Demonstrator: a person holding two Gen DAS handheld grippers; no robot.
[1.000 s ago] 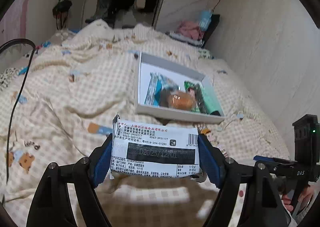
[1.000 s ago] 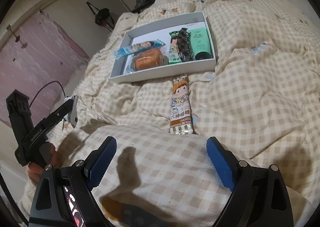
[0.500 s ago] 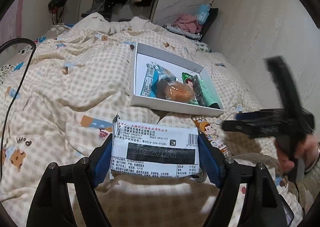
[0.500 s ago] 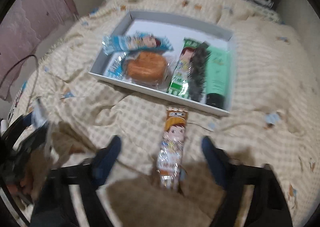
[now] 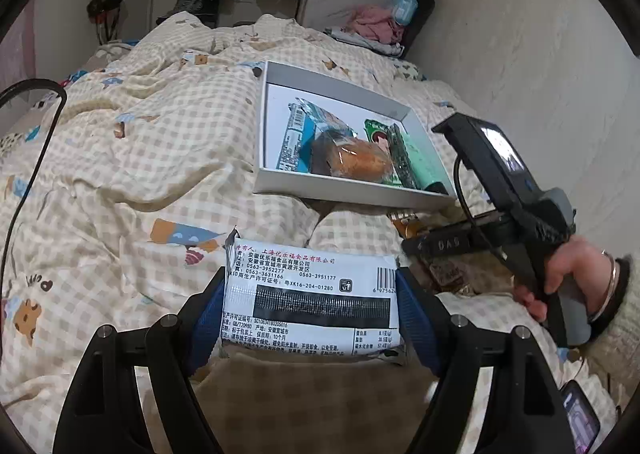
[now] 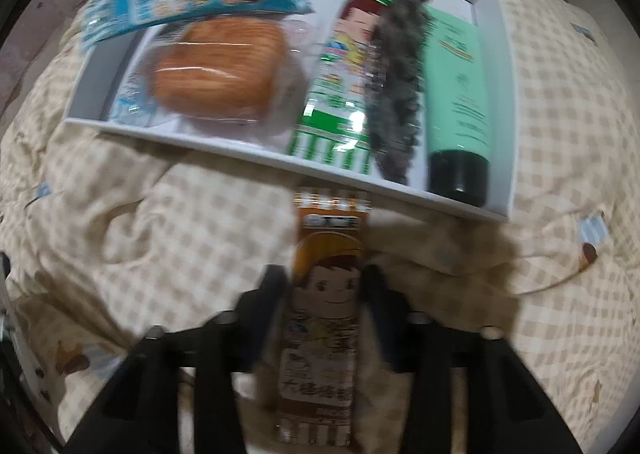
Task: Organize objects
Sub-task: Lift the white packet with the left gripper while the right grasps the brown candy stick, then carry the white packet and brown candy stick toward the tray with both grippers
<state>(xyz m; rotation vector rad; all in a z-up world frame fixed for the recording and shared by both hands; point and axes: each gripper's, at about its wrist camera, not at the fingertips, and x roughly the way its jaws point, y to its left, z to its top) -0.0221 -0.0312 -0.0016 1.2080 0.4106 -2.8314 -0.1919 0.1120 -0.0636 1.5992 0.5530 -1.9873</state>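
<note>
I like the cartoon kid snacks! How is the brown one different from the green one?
The brown snack stick lies on the checked blanket, outside the white box; the green snack stick lies inside it. The right tongs straddle the brown one; nothing touches the green one. Both are long wrappers showing a cartoon face.

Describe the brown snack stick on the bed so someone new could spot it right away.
Find the white tray on the checked quilt. Just outside its near wall lies the brown snack stick, lengthwise between the right gripper jaws. It alone is outside the tray, brown with a cartoon face.
</note>
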